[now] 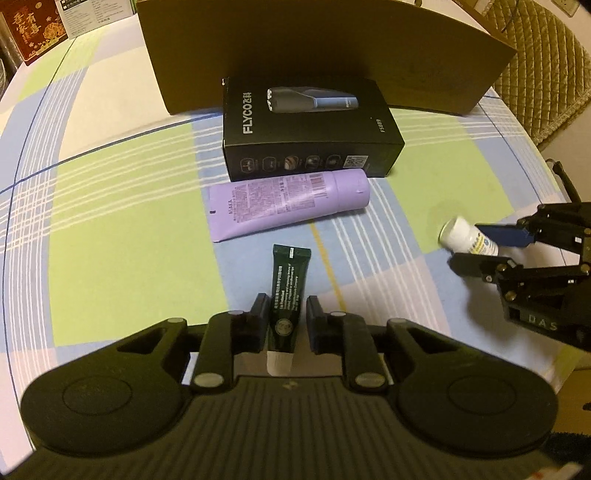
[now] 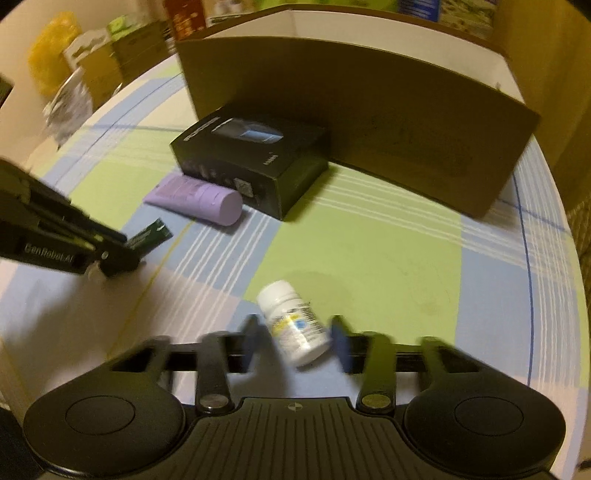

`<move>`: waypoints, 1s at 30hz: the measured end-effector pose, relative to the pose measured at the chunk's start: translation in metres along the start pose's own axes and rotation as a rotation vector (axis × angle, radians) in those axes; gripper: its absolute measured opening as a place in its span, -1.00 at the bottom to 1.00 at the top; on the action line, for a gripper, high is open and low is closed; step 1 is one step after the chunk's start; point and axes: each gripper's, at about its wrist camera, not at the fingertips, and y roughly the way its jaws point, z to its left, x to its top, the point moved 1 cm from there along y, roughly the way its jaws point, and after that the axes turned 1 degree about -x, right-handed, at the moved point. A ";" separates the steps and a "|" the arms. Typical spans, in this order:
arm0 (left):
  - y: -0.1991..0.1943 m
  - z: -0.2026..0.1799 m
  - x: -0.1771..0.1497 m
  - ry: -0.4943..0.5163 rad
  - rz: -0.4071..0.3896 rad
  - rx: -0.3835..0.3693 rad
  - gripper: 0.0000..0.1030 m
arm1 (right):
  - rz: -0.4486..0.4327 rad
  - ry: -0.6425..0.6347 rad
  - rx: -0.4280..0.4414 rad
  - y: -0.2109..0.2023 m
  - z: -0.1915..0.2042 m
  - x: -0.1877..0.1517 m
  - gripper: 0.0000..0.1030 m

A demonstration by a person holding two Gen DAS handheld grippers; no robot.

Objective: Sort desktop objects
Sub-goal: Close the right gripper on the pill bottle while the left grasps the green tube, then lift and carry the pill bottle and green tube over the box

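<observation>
My left gripper (image 1: pixel 287 321) is shut on a small dark green tube (image 1: pixel 288 291), which points forward between the fingers; the tube also shows in the right wrist view (image 2: pixel 151 236). My right gripper (image 2: pixel 295 338) has its fingers on both sides of a white pill bottle (image 2: pixel 295 325), tilted; a small gap shows in the blurred frame. The bottle also shows in the left wrist view (image 1: pixel 467 238). A purple tube (image 1: pixel 284 203) lies in front of a black Flyco shaver box (image 1: pixel 310 129).
A large open cardboard box (image 1: pixel 325 51) stands behind the shaver box on the checked tablecloth (image 1: pixel 110 221). Cartons (image 1: pixel 37 26) stand at the far left corner. A quilted chair back (image 1: pixel 543 62) is at the far right. The table edge curves at the right.
</observation>
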 end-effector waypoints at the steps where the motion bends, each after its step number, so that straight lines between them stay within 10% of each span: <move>1: 0.000 -0.001 0.000 0.000 0.000 0.005 -0.68 | 0.006 -0.002 0.009 0.000 0.002 0.001 -0.53; 30: -0.036 -0.001 -0.007 0.094 -0.080 -0.042 -0.74 | -0.039 0.178 0.104 -0.025 0.011 0.008 -0.54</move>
